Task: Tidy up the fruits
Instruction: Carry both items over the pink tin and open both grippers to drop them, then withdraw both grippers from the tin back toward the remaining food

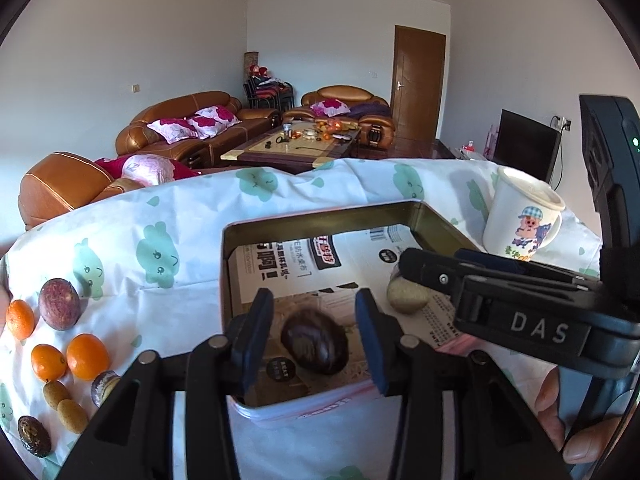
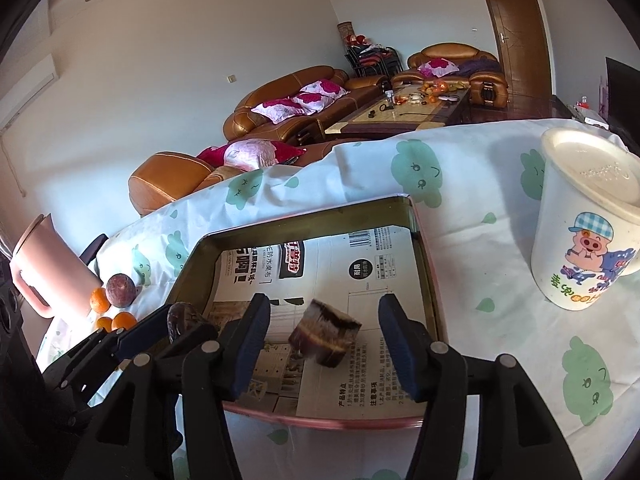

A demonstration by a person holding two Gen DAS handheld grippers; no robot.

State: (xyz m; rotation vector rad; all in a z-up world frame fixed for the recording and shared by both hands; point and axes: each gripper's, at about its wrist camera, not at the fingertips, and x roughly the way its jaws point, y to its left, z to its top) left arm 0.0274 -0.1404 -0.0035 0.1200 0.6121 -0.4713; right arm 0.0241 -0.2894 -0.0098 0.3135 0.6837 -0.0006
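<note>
A rectangular metal tin [image 1: 320, 216] lined with printed paper sits on the clouded tablecloth. My left gripper [image 1: 316, 344] is open over its near end, with a dark passion fruit [image 1: 314, 340] blurred between the fingers, inside the tin. A small tan fruit [image 1: 407, 295] lies in the tin by the right gripper's fingers [image 1: 436, 276]. In the right wrist view my right gripper [image 2: 324, 344] is open above the tin [image 2: 424, 272], with a blurred brown object [image 2: 324, 338] between the fingers. Loose fruits lie left: oranges [image 1: 87, 356], a purple passion fruit [image 1: 59, 303], tan longans [image 1: 64, 404].
A white cartoon cup with a lid [image 2: 584, 220] stands right of the tin. A pink jug [image 2: 48, 268] stands at the table's left edge by more fruit [image 2: 120, 290]. Brown sofas [image 1: 180, 128] and a coffee table [image 1: 296, 144] stand beyond.
</note>
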